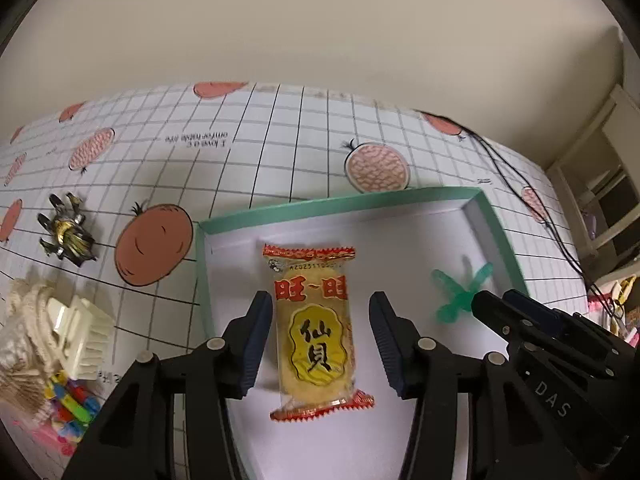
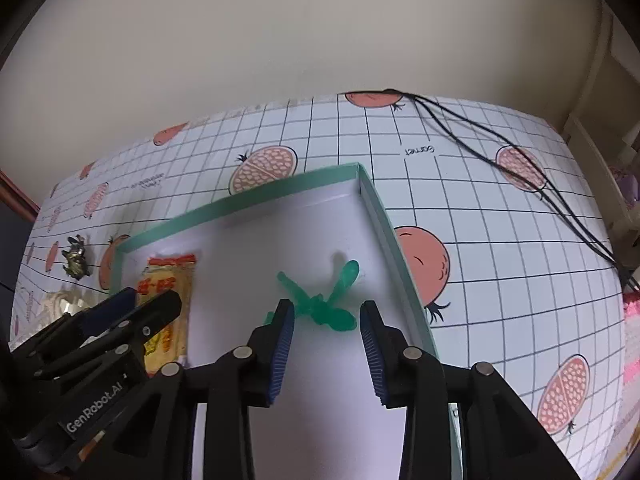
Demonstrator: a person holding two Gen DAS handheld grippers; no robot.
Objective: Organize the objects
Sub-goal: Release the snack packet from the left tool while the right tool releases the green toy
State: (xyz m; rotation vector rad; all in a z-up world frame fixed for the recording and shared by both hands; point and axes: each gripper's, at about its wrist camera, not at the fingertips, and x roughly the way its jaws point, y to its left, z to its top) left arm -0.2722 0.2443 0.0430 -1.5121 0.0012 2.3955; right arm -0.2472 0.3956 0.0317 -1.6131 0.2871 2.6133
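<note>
Loosely, snack packet [image 1: 315, 330] between spread left claw [image 1: 316, 344] fingers

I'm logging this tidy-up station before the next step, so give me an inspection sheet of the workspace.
Surface: tablecloth with grid lines and fruit prints.
Job's things: rice cracker packet and green dragonfly toy lie apart inside the teal-rimmed box.
Clutter: metallic figurine, cream brush on a knitted cloth, colourful small pieces, all outside the box.
Grippers: left gripper open, straddling the packet; right gripper open at the dragonfly.
Cables: black cords trail across the cloth.
Surroundings: plain wall, shelving.
</note>
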